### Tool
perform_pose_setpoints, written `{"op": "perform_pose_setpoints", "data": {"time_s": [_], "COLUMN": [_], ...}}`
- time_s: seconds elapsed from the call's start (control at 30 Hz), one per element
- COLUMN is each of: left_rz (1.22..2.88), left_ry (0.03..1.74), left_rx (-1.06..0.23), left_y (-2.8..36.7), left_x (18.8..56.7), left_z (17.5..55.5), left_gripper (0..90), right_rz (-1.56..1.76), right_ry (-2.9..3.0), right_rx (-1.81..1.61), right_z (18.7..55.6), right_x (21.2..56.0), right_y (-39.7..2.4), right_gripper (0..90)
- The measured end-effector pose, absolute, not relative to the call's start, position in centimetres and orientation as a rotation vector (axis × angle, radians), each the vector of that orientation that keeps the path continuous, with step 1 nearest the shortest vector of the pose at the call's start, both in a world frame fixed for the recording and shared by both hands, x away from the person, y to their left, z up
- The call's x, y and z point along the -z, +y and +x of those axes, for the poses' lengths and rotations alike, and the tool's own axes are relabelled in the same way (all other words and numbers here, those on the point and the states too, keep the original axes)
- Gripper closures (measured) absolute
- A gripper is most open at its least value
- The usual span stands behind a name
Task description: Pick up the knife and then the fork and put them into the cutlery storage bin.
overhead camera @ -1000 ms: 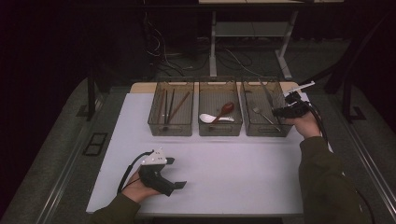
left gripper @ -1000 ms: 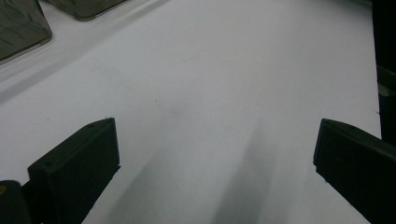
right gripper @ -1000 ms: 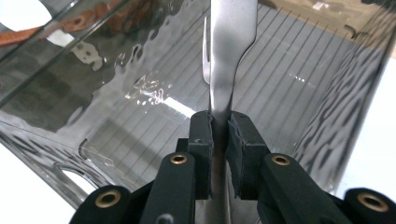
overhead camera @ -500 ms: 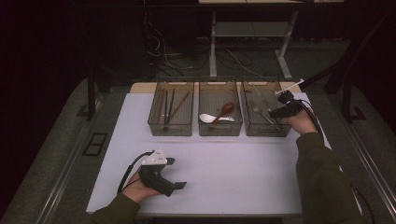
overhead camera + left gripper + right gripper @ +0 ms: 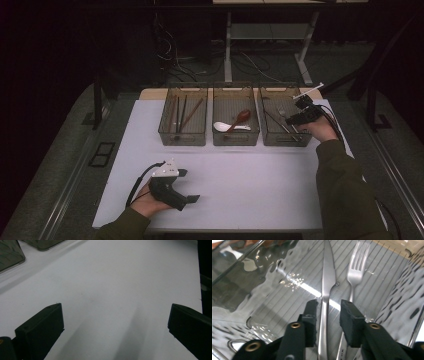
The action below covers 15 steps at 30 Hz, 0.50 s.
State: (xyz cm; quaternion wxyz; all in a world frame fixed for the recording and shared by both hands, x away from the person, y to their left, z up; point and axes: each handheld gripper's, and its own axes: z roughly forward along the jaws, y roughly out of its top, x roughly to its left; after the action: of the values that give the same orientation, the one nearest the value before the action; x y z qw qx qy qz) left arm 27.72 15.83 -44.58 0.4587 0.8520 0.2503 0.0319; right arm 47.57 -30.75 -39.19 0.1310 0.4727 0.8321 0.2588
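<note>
Right gripper [image 5: 328, 307] over a knife [image 5: 327, 277] in the rightmost bin [image 5: 267, 92]; left gripper [image 5: 186, 186] idle.

My right gripper's jaws have just been opening. The knife lies lengthwise between them, its handle running back under the gripper, and the pads appear clear of it, though glare blurs the contact. A fork [image 5: 357, 267] lies just beside the knife, past the right-hand jaw. My left gripper rests on the white table [image 5: 120, 277], jaws spread wide with nothing between them.
</note>
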Motion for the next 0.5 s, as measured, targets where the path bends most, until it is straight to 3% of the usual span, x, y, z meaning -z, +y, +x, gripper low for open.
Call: {"op": "perform_pose_setpoints", "data": {"time_s": [0.5], "left_rz": [2.098], "left_ry": [0.618], "left_rx": [-0.074], "left_y": [16.1], "left_x": [44.6], "left_z": [27.9], "left_gripper": [0.0], "right_rz": [1.402], "right_ry": [2.211], "right_rx": [-1.047], "right_z": [46.9], "right_x": [38.2], "right_y": [-32.0], "right_gripper": [26.0]}}
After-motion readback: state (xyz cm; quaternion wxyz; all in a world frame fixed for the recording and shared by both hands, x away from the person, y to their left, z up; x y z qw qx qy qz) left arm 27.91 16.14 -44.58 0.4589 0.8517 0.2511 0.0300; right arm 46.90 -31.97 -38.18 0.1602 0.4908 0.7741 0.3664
